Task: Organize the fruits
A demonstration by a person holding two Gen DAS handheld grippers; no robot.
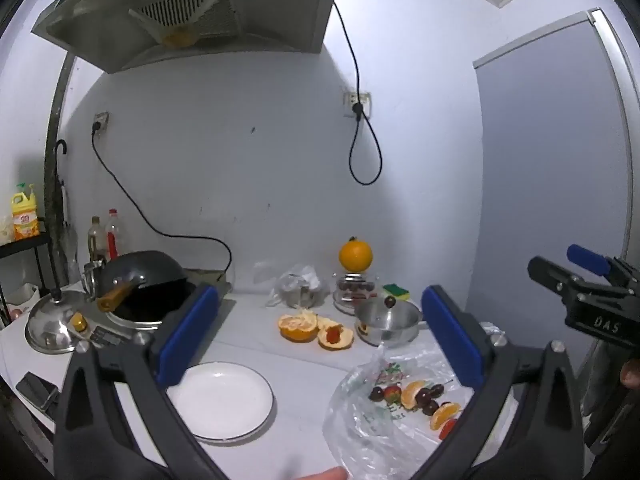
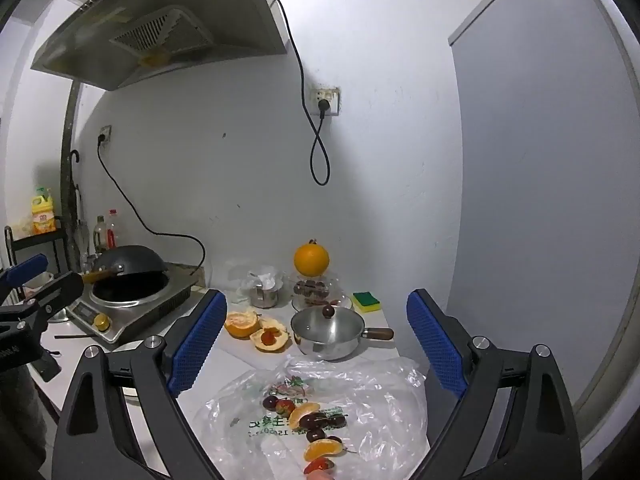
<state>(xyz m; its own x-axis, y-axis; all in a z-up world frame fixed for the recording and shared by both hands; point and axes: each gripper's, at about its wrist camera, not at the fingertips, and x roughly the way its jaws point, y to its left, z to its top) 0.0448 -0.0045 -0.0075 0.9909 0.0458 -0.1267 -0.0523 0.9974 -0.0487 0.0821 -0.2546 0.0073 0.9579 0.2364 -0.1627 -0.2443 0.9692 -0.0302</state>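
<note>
We look along a white kitchen counter (image 1: 304, 404) set against a pale wall, with a grey range hood (image 1: 188, 12) overhead and a black cord looping down from a wall socket (image 1: 357, 104); at the far left an induction cooker (image 2: 132, 304) carries a dark wok (image 2: 130, 266) tilted on its rim, and in the left wrist view a steel lid (image 1: 54, 322) lies in front of it; near the counter's front left sits a bare white plate (image 1: 224, 400), and to its right a crumpled clear plastic bag (image 2: 360, 420) is spread flat; behind the bag stands a small steel pot (image 2: 328, 334) with a wooden handle, a dark knob showing at its rim, and just left of it lie peeled orange halves (image 2: 256, 330), one cupping something red that we cannot identify for sure; further back a whole orange (image 2: 311, 261) rests on a glass container, with a green and yellow sponge (image 2: 366, 301) to the right; on the bag lie the fruit skewers (image 2: 316, 426), threaded with dark grapes, orange segments and strawberries; our left gripper (image 1: 320, 336) hangs above the counter with its blue pads spread wide and nothing between them; our right gripper (image 2: 316, 344) hangs over the bag, likewise spread wide and carrying nothing.
</note>
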